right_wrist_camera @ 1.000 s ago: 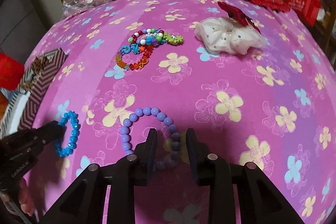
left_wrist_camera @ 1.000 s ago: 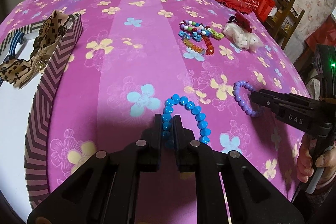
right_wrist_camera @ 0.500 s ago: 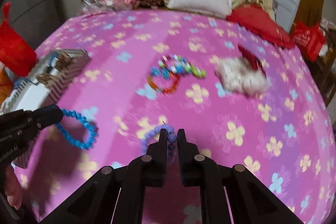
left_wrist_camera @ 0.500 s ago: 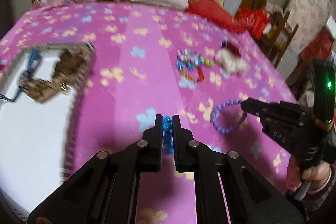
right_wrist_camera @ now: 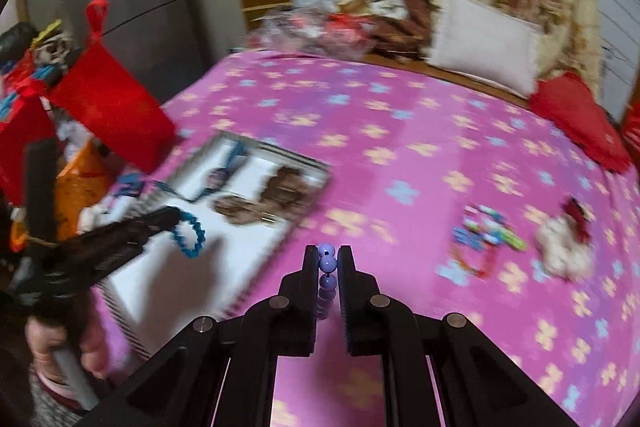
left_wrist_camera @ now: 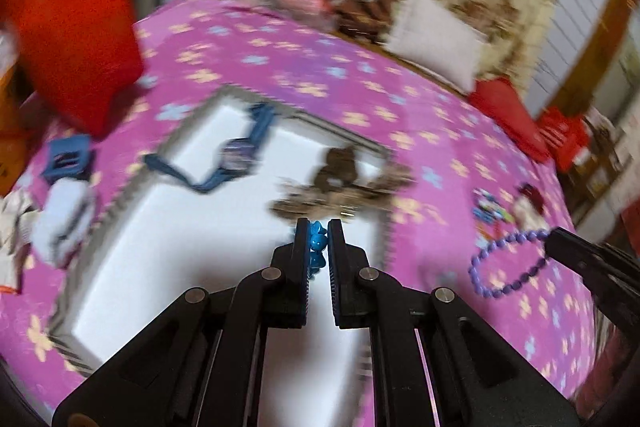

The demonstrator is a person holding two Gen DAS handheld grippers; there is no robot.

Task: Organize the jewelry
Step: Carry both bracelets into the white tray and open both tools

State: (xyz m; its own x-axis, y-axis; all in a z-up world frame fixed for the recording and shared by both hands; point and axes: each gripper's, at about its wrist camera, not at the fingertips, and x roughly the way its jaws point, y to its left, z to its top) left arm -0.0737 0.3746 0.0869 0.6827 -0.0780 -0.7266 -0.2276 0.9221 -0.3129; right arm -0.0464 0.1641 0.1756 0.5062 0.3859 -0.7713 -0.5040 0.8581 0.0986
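Observation:
My left gripper (left_wrist_camera: 318, 227) is shut on a blue bead bracelet (left_wrist_camera: 316, 249), which hangs above the white inside of an open striped box (left_wrist_camera: 160, 247). The right wrist view shows the same gripper (right_wrist_camera: 170, 217) with the blue bracelet (right_wrist_camera: 188, 237) dangling over the box (right_wrist_camera: 240, 267). My right gripper (right_wrist_camera: 327, 253) is shut on a purple bead bracelet (right_wrist_camera: 327, 261), held in the air above the pink bedspread just right of the box. In the left wrist view that purple bracelet (left_wrist_camera: 508, 265) hangs as a loop from the right gripper (left_wrist_camera: 554, 237).
The box holds a blue strap piece (left_wrist_camera: 236, 155) and a leopard-print bow (left_wrist_camera: 344, 183). A heap of coloured bracelets (right_wrist_camera: 484, 235) and a white scrunchie (right_wrist_camera: 564, 243) lie on the bedspread to the right. A red bag (right_wrist_camera: 108, 103) stands left of the box. A hand (right_wrist_camera: 60, 339) holds the left gripper.
The right gripper closed on the purple bracelet. Both grippers lifted their bracelets off the bedspread and swung left; the left one now hangs over the box.

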